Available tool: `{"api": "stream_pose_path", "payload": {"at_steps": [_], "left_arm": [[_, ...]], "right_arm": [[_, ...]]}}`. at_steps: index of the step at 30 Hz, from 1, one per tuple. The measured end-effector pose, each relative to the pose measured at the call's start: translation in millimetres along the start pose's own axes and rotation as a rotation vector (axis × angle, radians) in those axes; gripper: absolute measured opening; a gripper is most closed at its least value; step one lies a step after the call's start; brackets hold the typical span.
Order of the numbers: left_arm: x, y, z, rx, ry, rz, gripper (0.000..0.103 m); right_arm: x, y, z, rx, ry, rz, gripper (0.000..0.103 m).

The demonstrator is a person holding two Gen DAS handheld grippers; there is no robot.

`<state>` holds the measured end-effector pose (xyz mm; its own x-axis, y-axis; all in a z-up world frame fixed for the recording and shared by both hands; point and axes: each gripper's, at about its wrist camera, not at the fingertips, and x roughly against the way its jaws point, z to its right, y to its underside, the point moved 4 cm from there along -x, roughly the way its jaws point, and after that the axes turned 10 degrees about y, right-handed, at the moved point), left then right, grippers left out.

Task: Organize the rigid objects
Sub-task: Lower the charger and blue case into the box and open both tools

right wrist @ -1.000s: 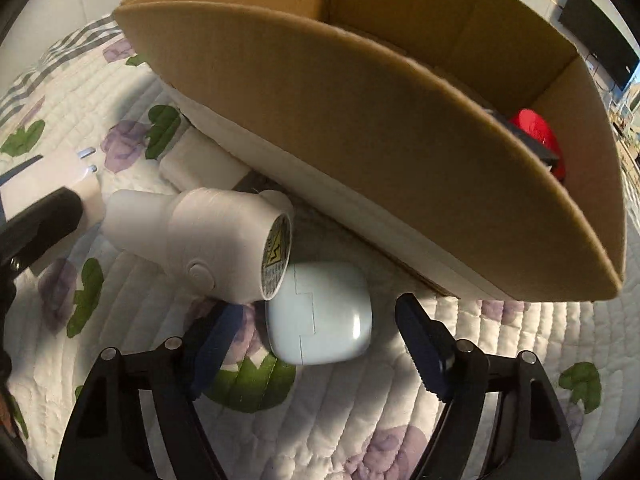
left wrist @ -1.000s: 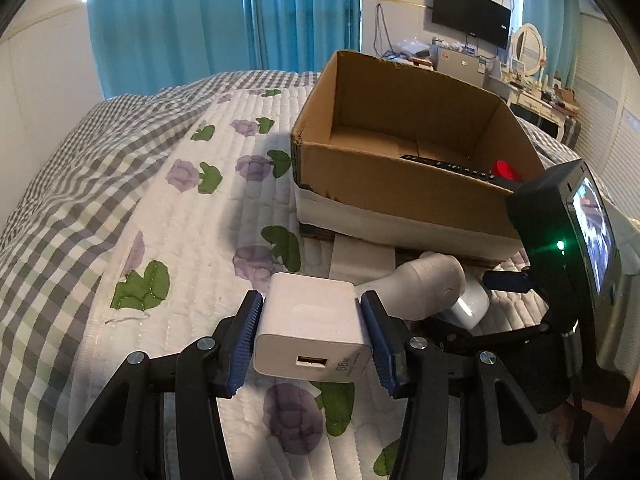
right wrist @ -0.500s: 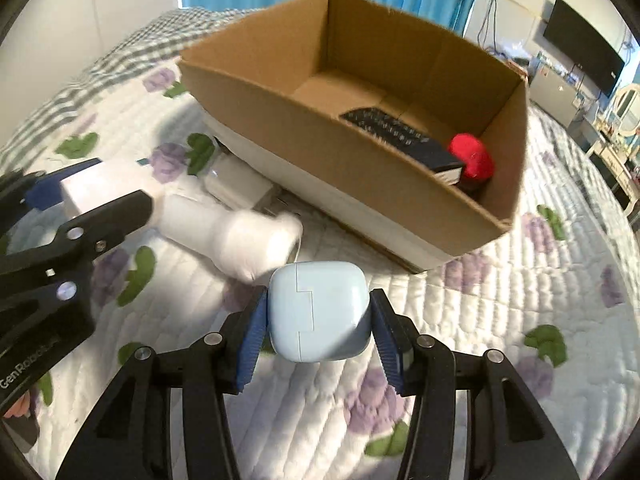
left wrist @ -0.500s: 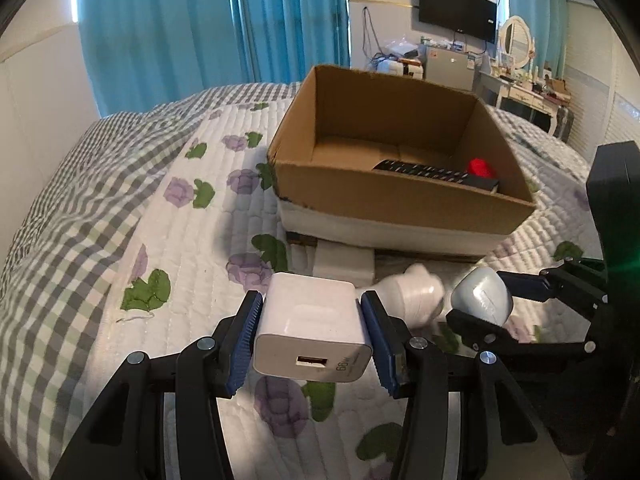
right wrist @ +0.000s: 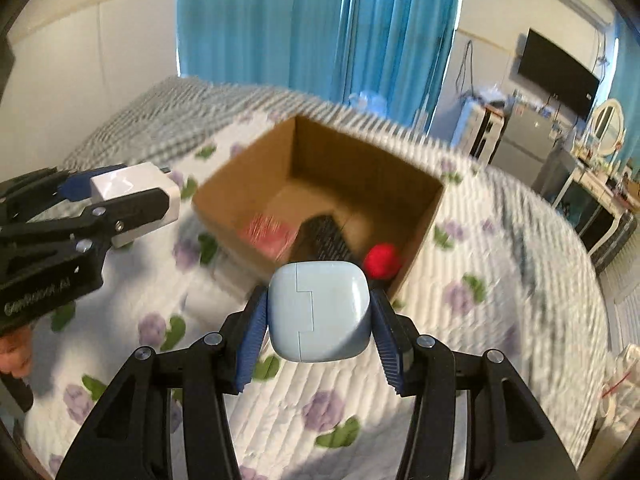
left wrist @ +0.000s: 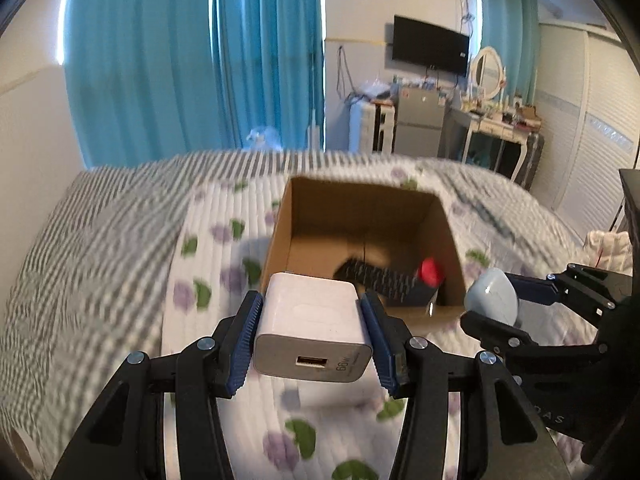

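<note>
Quilted floral bedspread (left wrist: 208, 240) over a checked bed, teal curtains (left wrist: 192, 60) behind. Left gripper (left wrist: 312, 336) clamped on white charger (left wrist: 312, 324), right gripper (right wrist: 318, 320) on pale-blue case (right wrist: 318, 310), above cardboard box (right wrist: 248, 184).

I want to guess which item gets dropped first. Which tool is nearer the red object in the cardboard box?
Right, I judge. The right tool, gripping the blue case, hangs by the red object's corner; the left tool, holding the charger, is farther along.

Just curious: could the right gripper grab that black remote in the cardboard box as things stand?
Probably not: the right gripper is shut on a pale blue case. The box is open-topped, with nothing covering the remote.
</note>
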<state>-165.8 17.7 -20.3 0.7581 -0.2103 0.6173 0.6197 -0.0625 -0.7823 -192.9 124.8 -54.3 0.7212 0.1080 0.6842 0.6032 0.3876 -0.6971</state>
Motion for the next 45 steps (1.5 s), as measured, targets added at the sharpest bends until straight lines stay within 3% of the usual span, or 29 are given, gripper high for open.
{"api": "stream_pose_path", "payload": {"at_steps": [3, 8, 13, 19, 27, 29, 30, 31, 35, 39, 45], "left_arm": [[-12, -29, 2, -0.033, 0.006, 0.025, 0.052], [-56, -51, 5, -0.041, 0.030, 0.012, 0.052], [-125, -42, 5, -0.056, 0.035, -0.046, 0.052], [-160, -25, 8, -0.082, 0.052, -0.103, 0.052], [-173, -7, 9, -0.083, 0.057, -0.137, 0.052], [-173, -6, 8, -0.079, 0.039, -0.148, 0.056], [-171, -7, 8, -0.082, 0.018, -0.144, 0.064], [-169, -9, 8, -0.083, 0.008, -0.142, 0.065], [-148, -24, 4, -0.058, 0.043, -0.095, 0.065], [-127, -39, -7, -0.046, 0.025, -0.050, 0.065], [-108, -44, -30, -0.029, -0.004, -0.024, 0.065]], "right_arm": [[2, -18, 12, -0.020, 0.002, 0.024, 0.050], [-13, -48, 35, -0.048, 0.020, 0.046, 0.050], [-47, -58, 47, -0.065, 0.026, 0.033, 0.050], [-79, -52, 51, -0.065, 0.008, 0.003, 0.050], [-94, -43, 60, -0.079, 0.004, -0.017, 0.050], [-94, -44, 62, -0.087, 0.002, -0.015, 0.050], [-93, -44, 63, -0.091, 0.002, -0.014, 0.050], [-92, -45, 64, -0.097, 0.005, -0.013, 0.050], [-89, -50, 66, -0.113, 0.012, -0.014, 0.050], [-88, -60, 64, -0.120, 0.018, -0.006, 0.050], [-128, -74, 55, -0.135, 0.037, -0.063, 0.050]]}}
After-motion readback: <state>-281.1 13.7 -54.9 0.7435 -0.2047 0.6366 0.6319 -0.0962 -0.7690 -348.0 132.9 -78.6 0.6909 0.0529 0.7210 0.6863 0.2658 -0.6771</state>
